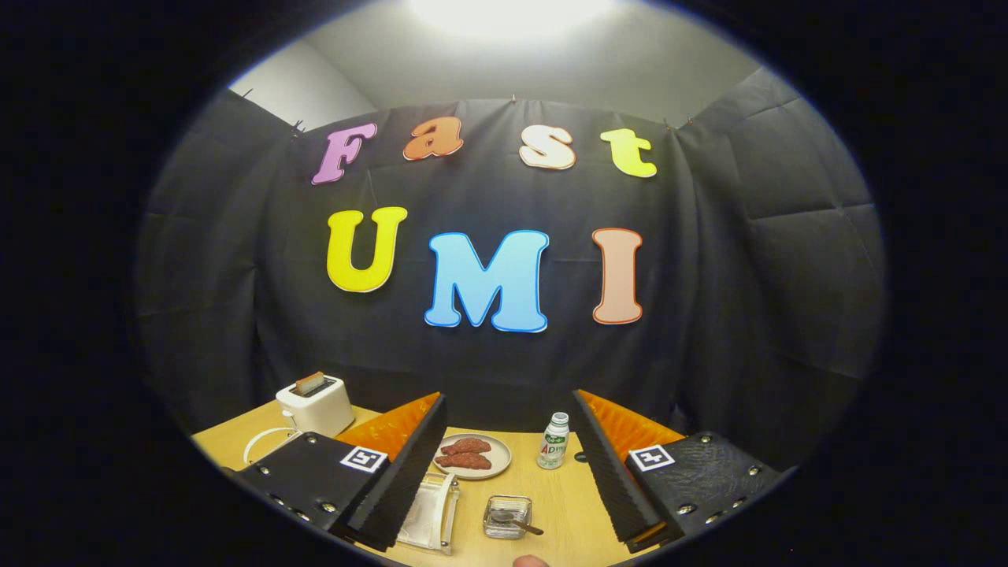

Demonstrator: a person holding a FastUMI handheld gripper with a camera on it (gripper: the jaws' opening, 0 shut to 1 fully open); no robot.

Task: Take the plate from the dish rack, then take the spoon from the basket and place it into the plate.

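Over a pale wooden table (563,504) the gripper (504,465) is held wide and empty; the clear plastic dish rack (431,510) must be approached first.

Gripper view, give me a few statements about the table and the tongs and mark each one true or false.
1. The tongs are open and hold nothing. True.
2. The plate carries reddish food. True.
3. The toaster has nothing in its slot. False: a slice sticks up from it.
4. The bottle lies on its side. False: it stands upright beside the plate.
5. The small clear basket sits on the wooden table between the fingers, with a utensil in it. True.
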